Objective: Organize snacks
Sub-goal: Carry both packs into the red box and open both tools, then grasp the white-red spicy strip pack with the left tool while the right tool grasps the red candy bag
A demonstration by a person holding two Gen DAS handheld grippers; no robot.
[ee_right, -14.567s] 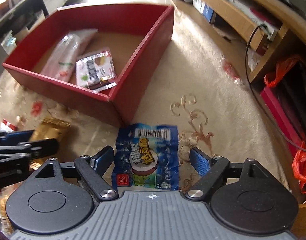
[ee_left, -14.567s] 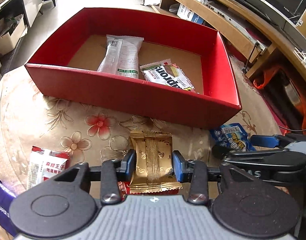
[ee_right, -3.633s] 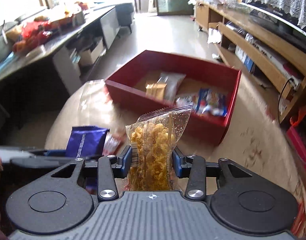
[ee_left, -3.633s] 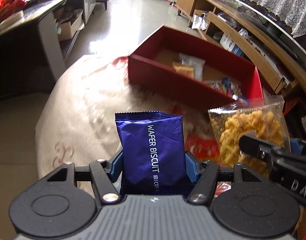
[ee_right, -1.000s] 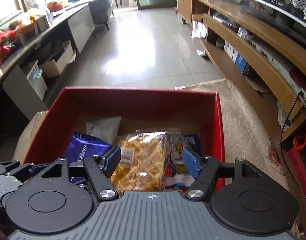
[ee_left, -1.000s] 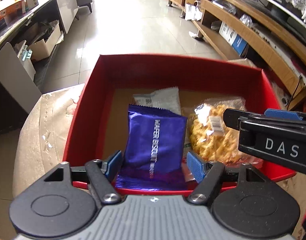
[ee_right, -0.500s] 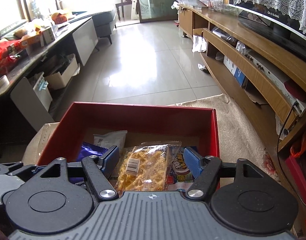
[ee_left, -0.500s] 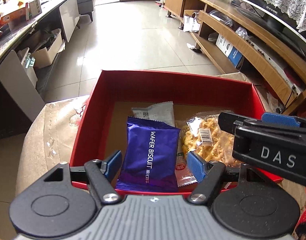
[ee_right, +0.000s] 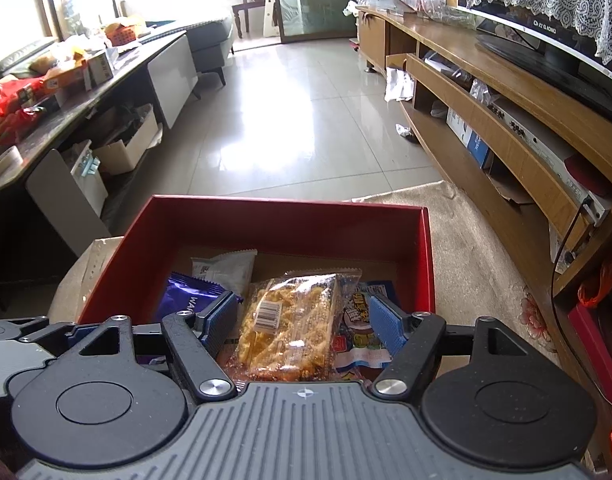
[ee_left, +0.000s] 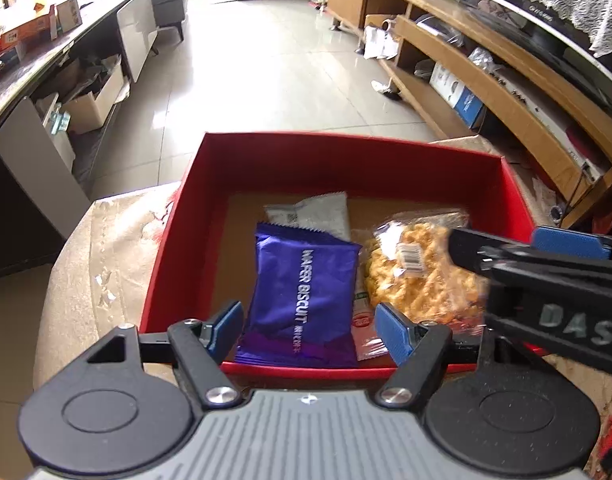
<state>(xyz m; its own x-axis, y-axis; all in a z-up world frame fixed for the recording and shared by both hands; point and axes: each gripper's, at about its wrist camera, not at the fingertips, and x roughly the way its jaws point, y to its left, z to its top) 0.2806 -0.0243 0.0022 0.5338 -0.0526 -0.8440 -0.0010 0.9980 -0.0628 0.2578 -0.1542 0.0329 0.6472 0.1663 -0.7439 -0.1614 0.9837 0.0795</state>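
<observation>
While both grippers hover over the near wall of the red box [ee_left: 178,240], the sorting looks well along, judging by what lies inside. The left gripper [ee_left: 307,330] has its jaws apart, the purple wafer biscuit packet [ee_left: 304,292] lying between them on the box floor with neither pad pressing it. The right gripper [ee_right: 304,322] stands open too, and its jaws have just been opening; the clear bag of yellow crisps [ee_right: 288,324] lies between them, released, in the middle of the box.

Counted in the box: one purple packet at near left, one clear bag of crisps to its right, one white packet [ee_left: 317,214] farther back and partly under the purple one, one blue packet [ee_right: 361,320] at near right under the crisps, and one small red-and-white packet [ee_left: 363,324] peeking out between the purple packet and the crisps. That makes five visible, though others may be hidden beneath.

Whether any snacks are left on the patterned tablecloth [ee_left: 102,264] cannot be told, since the near table is hidden behind the grippers.
</observation>
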